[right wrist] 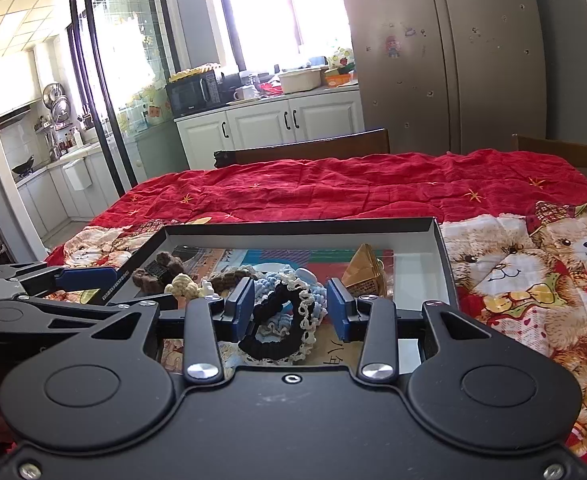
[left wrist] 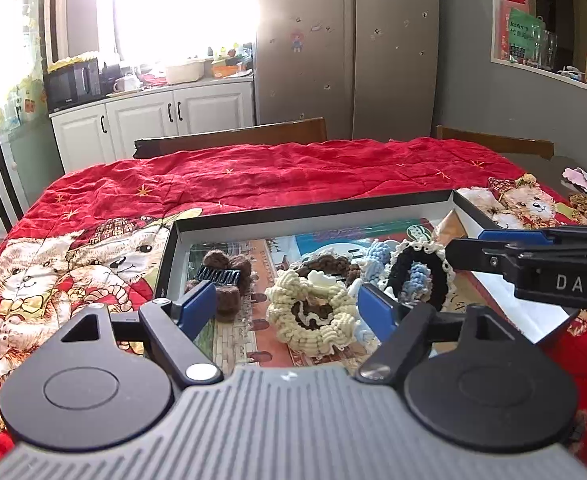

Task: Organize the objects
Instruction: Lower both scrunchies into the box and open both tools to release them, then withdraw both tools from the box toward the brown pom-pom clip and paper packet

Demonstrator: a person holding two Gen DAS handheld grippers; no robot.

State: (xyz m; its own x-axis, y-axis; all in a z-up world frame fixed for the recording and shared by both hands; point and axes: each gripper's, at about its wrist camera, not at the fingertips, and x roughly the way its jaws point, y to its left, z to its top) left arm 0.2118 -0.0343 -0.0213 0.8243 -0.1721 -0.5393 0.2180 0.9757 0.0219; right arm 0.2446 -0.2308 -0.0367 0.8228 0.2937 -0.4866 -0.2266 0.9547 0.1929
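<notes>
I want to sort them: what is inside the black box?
The black box holds crocheted scrunchies: cream, brown, black. A printed sheet lines the floor, partly covered.

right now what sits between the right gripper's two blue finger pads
In the right wrist view, the black crocheted scrunchie with cream lace edging lies between the open right gripper pads, inside the shallow black-rimmed box.

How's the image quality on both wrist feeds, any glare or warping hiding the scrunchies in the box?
Left wrist view: the window is blown out to white, yet the cream scrunchie between the open left tool reads sharp. Right wrist view: milder window glare; the black scrunchie is clear, fisheye bends the door frame and box edges.
</notes>
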